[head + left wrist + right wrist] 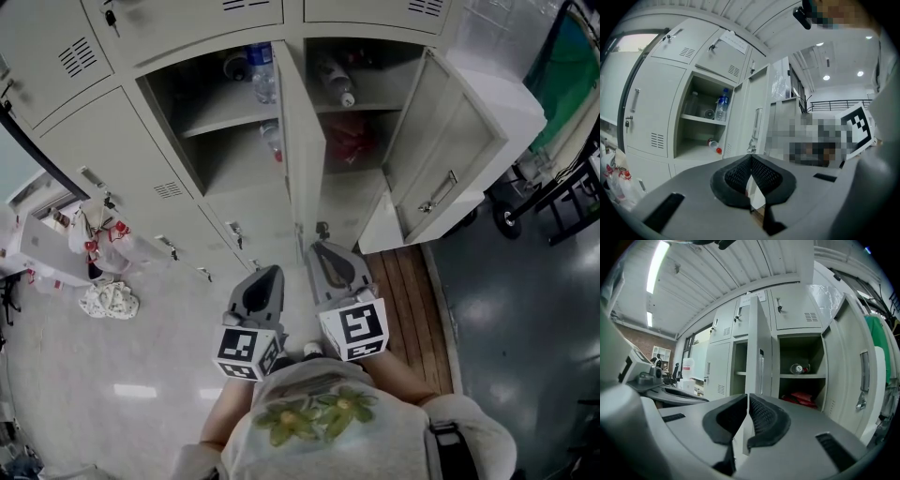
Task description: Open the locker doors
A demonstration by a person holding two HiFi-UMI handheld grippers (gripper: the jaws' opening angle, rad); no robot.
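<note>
The left door (302,141) and right door (441,169) stand open at upper centre, bottles (262,70) showing inside. Below, the left claw (264,279) and right claw (328,255) sit clenched and empty, held clear, seemingly because the opening is done.

Clear plastic bottles (263,70), red packet (349,139), white bags (98,236) on pale floor (159,361), wooden planks (410,309)

On your left locker shelf (225,120) stand bottles (262,70). The right shelf (361,106) holds one bottle lying flat (336,82), with a red bag (349,139) beneath. White bags (108,300) rest on the floor (141,375) at left.
</note>
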